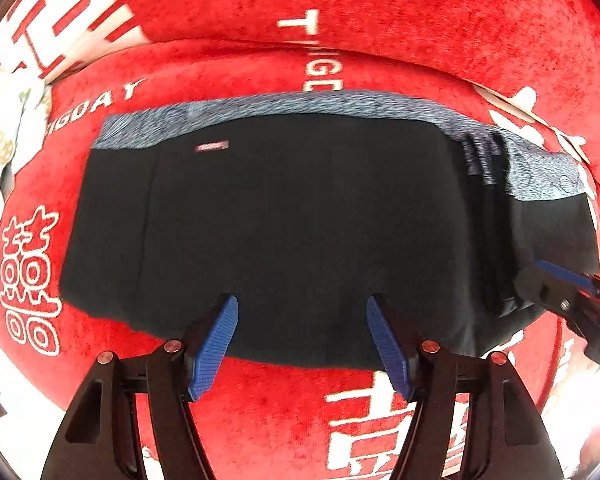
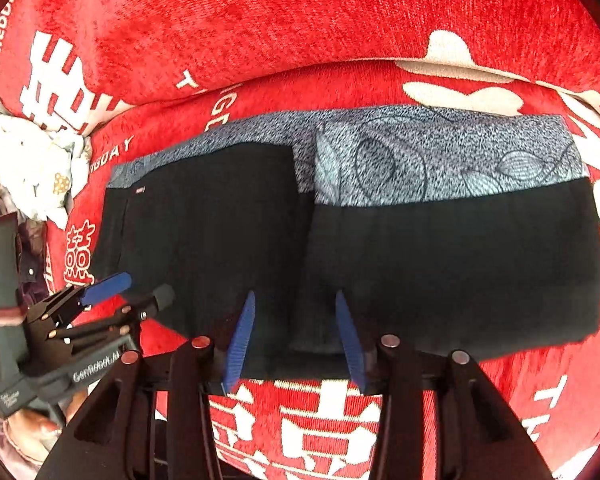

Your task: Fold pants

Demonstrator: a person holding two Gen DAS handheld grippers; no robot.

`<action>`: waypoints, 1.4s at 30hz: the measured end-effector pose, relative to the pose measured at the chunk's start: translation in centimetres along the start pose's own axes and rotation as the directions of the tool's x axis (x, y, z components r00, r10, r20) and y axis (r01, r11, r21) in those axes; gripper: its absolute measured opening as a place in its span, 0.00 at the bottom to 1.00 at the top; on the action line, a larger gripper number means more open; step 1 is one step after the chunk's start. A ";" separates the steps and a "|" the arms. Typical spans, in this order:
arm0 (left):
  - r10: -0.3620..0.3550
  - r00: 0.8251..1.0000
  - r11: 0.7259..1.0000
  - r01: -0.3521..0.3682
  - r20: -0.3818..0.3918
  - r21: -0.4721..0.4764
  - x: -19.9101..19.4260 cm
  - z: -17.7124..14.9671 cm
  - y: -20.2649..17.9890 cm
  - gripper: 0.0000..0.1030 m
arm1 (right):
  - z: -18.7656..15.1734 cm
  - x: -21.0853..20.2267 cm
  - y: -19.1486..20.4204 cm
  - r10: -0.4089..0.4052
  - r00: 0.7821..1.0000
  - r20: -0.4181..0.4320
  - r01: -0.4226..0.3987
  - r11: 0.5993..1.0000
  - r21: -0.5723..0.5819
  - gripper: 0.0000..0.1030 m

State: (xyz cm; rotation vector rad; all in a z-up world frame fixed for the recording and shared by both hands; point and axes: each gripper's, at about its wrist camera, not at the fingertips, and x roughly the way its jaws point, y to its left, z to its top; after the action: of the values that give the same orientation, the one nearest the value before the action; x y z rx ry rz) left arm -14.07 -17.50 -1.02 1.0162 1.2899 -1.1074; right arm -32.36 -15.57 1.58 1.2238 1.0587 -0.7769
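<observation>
Black pants [image 1: 292, 232] with grey patterned lining [image 2: 440, 164], lying flat across red blanket [image 1: 260, 412] bearing white characters and lettering; in the right wrist view, folded into two side-by-side black panels, lining exposed along the far edge and widest on the right panel; small label [image 1: 212, 146] near the far left corner of the pants.

Left gripper [image 1: 302, 312] over the near hem, blue fingers [image 1: 214, 350] spread wide, nothing between them; seen also from the right wrist view [image 2: 140, 288] at the near left corner of the pants, fingers apart.

Right gripper [image 2: 296, 300] at the near hem where the two panels meet, fingers [image 2: 240, 340] moderately apart, with dark cloth lying between them; grip on the cloth not determinable; seen in the left wrist view [image 1: 548, 276] at the right edge of the pants.

White crumpled cloth [image 2: 36, 168] at far left, beyond the pants, on the blanket edge.
</observation>
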 end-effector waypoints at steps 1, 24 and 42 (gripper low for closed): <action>0.001 1.000 1.000 -0.001 -0.003 -0.006 0.0 -0.1 0.4 0.66 | -0.2 -0.1 0.2 -0.002 1.000 -0.002 0.002 1.000 -0.003 0.47; -0.005 0.999 0.985 -0.004 -0.052 -0.172 0.7 -3.3 9.4 0.66 | -0.7 2.7 5.0 -0.101 0.993 -0.069 0.092 0.989 -0.111 0.74; -0.071 0.997 0.967 0.060 -0.036 -0.246 0.7 -4.0 14.7 0.66 | -1.1 3.1 5.5 -0.127 0.989 -0.074 0.117 0.985 -0.124 0.77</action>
State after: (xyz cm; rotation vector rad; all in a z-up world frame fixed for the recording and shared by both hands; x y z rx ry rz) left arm -0.51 -10.73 -2.39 0.8226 1.4653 -0.9512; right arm -26.51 -13.20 0.57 1.1041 1.2395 -0.7509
